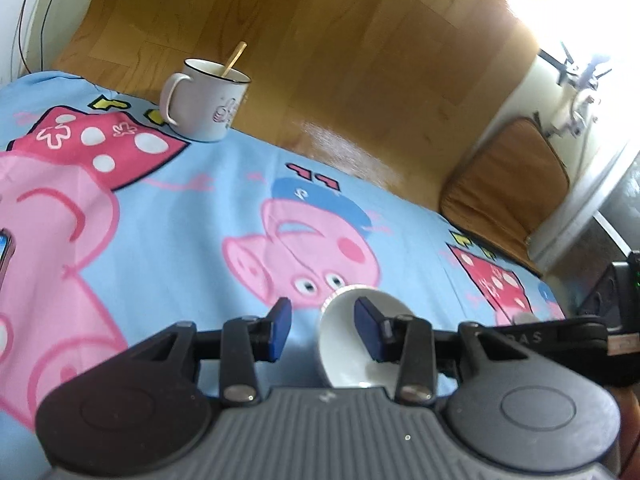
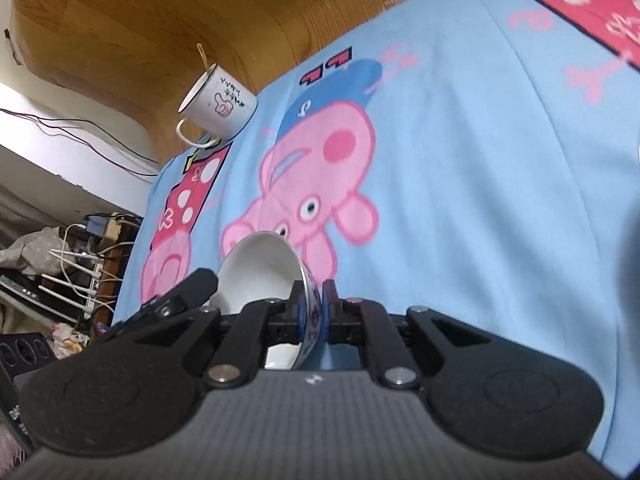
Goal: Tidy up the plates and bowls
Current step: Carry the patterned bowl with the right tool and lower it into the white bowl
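A small white bowl [image 2: 260, 276] with a blue-patterned outside is tilted on its side above the blue cartoon tablecloth [image 2: 460, 160]. My right gripper [image 2: 311, 316] is shut on the bowl's rim. In the left wrist view the same bowl [image 1: 344, 356] shows between my left gripper's [image 1: 326, 328] open blue pads; its rim lies in the gap and the right pad [image 1: 370, 330] sits in front of the bowl's inside. Whether a pad touches the bowl I cannot tell. The right gripper's black body [image 1: 560, 332] reaches in from the right.
A white mug [image 1: 204, 100] with a wooden stick in it stands at the cloth's far edge; it also shows in the right wrist view [image 2: 218, 106]. A phone edge [image 1: 4, 248] lies at far left. Beyond the table are wooden floor [image 1: 320, 40], a cushioned chair [image 1: 508, 184] and cables.
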{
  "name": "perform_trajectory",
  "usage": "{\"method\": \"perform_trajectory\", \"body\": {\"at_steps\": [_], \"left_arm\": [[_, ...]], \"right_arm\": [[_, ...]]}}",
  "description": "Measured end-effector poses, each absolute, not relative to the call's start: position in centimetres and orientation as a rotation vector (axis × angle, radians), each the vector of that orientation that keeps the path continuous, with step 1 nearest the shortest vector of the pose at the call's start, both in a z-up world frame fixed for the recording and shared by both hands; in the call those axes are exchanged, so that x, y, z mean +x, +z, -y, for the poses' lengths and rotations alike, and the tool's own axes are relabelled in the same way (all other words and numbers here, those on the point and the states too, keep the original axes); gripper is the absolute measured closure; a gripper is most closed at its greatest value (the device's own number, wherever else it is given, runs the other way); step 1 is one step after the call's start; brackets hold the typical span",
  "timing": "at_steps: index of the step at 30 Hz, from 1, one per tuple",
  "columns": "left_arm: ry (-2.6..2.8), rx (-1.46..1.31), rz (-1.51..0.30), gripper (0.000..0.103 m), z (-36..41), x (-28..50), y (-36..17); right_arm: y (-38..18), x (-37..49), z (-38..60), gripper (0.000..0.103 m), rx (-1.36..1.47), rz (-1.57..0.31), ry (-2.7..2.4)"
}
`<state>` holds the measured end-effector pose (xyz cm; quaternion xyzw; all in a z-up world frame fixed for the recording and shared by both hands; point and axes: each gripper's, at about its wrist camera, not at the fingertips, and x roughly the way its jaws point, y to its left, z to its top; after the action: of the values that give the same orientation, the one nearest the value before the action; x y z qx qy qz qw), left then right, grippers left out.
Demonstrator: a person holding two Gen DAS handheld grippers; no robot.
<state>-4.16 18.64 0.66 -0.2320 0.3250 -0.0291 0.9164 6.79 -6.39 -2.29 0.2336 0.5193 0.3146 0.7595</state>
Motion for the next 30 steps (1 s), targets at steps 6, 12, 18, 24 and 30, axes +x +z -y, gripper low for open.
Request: {"method": "perform_trajectory", "body": {"at_steps": [6,12,18,24,30], "left_arm": [[-0.061,-0.442,-0.735,0.070,-17.3,-4.5,-0.2],[-0.057,-0.494,-0.787,0.086,-17.5,-4.2,-1.3],[-0.038,-0.480,-0.783,0.091,-17.0,-4.3,-0.7],[-0.089,-0.423,-0.731,0.091,-14.5,-2.9,2.4],[-0.236,-0.341,-0.742,0.091,-8.3,1.3,3.8]], "right_arm": [[-0.7,4.4,6.3,0.089,0.409,-0.971,0.687],[-0.9,3.7,6.7,0.089,0.369,-0.913,0.685],[-0.9,3.2,6.8,0.095,0.341,-0.887,0.713],[0.8,2.3,8.9,0.096,0.302,-0.740,0.687],[2.1,1.5,14.5,0.096,0.305,-0.603,0.534]]}}
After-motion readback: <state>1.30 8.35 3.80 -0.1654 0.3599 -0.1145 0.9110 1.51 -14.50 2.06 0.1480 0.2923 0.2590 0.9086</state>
